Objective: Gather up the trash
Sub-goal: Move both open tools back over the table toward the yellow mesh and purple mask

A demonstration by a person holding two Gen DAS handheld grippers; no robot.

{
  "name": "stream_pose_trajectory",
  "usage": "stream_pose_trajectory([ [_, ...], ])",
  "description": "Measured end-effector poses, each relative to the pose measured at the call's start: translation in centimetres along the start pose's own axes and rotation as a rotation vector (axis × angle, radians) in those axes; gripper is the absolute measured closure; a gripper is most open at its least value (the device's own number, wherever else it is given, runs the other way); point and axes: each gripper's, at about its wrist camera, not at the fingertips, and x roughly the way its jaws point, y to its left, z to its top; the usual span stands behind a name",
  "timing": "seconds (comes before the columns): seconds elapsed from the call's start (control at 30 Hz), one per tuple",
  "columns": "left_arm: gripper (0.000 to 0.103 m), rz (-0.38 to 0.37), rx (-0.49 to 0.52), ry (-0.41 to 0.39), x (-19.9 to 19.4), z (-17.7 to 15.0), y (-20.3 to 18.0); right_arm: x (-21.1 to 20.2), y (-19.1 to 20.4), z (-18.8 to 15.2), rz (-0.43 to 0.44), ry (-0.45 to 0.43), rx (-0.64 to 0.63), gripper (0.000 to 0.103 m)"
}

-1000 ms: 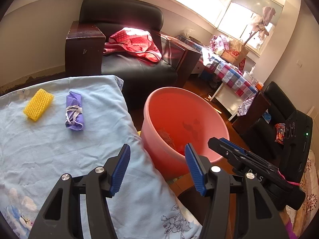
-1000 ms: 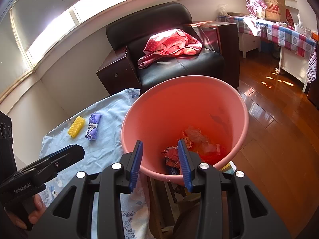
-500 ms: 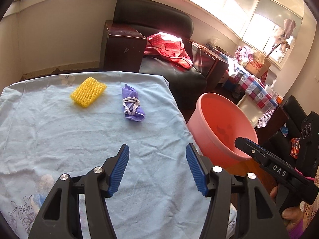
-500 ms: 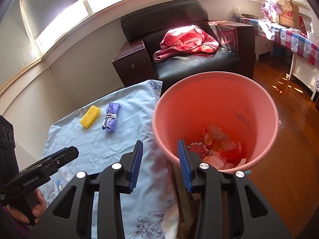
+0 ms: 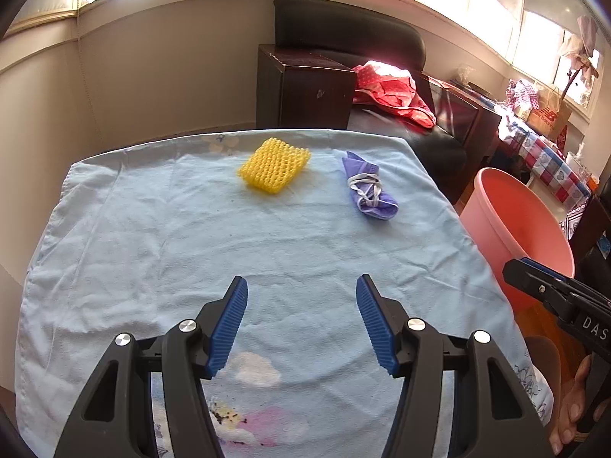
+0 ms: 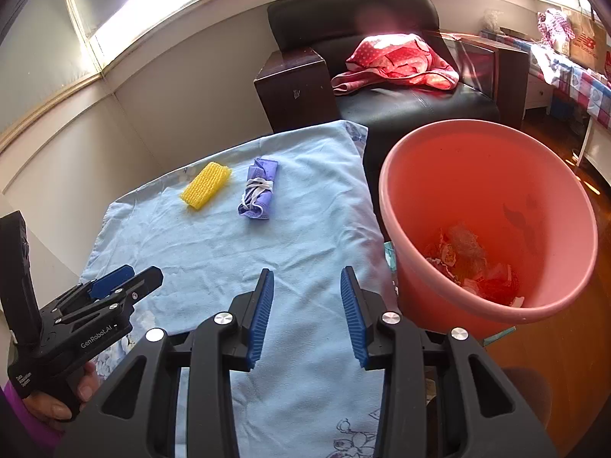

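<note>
A yellow foam net [image 5: 274,165] and a rolled purple face mask [image 5: 368,191] lie at the far side of the light blue cloth on the table [image 5: 191,252]; both also show in the right wrist view, the net [image 6: 206,185] and the mask [image 6: 258,189]. A pink bucket [image 6: 492,225] with wrappers in its bottom stands right of the table, and shows in the left wrist view [image 5: 515,229]. My left gripper [image 5: 301,305] is open and empty over the near cloth. My right gripper [image 6: 306,297] is open and empty near the table's right edge.
A black armchair [image 6: 401,87] with a red cloth [image 6: 397,61] stands behind the table and bucket. A dark wooden side cabinet [image 5: 305,91] is next to it. A checkered-cloth table [image 5: 550,160] is at the far right. The floor is wooden.
Both grippers have swung left, away from the bucket and over the table. The net and mask now sit straight ahead of the left gripper. Both stay open and empty.
</note>
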Motion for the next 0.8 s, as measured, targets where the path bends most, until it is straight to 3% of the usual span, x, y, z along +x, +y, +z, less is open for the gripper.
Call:
stream_pose_trajectory([
  [0.37, 0.045, 0.108, -0.036, -0.011, 2.2, 0.8, 3.3, 3.6, 3.3, 2.7, -0.081, -0.069, -0.112, 0.066],
  [0.6, 0.045, 0.092, -0.067, 0.08, 4.6, 0.6, 4.0, 5.5, 3.6, 1.7, -0.15, -0.052, -0.171, 0.066],
  [0.8, 0.042, 0.081, -0.063, 0.084, 4.7, 0.5, 3.6, 5.8, 4.4, 1.6, -0.182, -0.05, -0.207, 0.066],
])
